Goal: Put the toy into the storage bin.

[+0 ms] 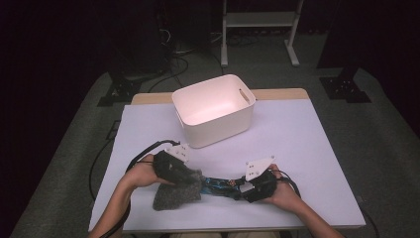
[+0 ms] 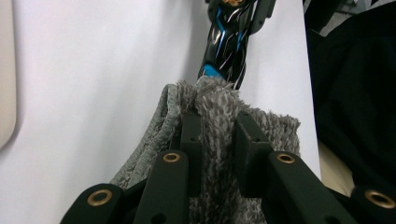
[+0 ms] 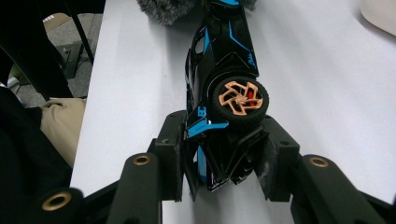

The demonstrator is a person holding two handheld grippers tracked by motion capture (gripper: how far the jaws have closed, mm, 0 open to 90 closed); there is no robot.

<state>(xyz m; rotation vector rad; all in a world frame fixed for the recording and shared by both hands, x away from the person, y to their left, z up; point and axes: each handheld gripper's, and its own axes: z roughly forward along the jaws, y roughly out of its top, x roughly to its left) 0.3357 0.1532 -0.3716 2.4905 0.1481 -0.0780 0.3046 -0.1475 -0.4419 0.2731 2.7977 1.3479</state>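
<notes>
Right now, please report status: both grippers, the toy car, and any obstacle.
Left gripper shut on grey fuzzy cloth. Right gripper shut on toy car, car on its side. Cloth touching car's far end. White bin stands apart.

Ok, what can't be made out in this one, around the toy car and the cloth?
- Black-and-blue toy car: in the high view its front end is covered by the fuzzy grey cloth.
- Car's rear: in the right gripper view, hidden between the right tool jaws.
- White plastic bin: cut off by the left gripper view's edge.

Black-and-blue toy car [image 3: 219, 70] on its side, nose against grey fluffy cloth [image 1: 177, 192]
</notes>
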